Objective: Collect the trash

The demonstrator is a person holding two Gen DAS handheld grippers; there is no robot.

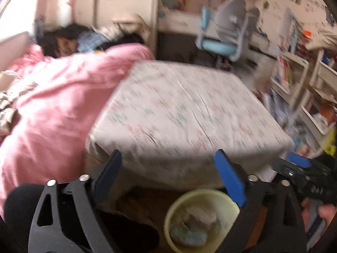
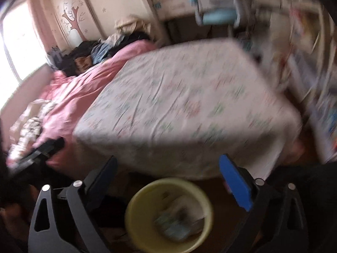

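A pale yellow bin [image 1: 167, 221] stands on the floor at the foot of the bed. It holds crumpled white and bluish trash [image 1: 189, 234]. My left gripper [image 1: 168, 155] is open above and just behind the bin, its blue-padded jaws wide apart with nothing between them. The right wrist view shows the same bin [image 2: 130, 206] with trash [image 2: 174, 223] inside, lying below my right gripper [image 2: 168, 159]. That gripper is also open and holds nothing. Both views are blurred.
A bed with a floral sheet [image 1: 185, 105] and a pink duvet [image 1: 52, 105] fills the middle. Dark clothes lie piled at its head. A blue desk chair [image 1: 221, 46] stands behind, with cluttered white shelves [image 1: 305, 84] to the right. A hand [image 1: 325, 213] shows at the right edge.
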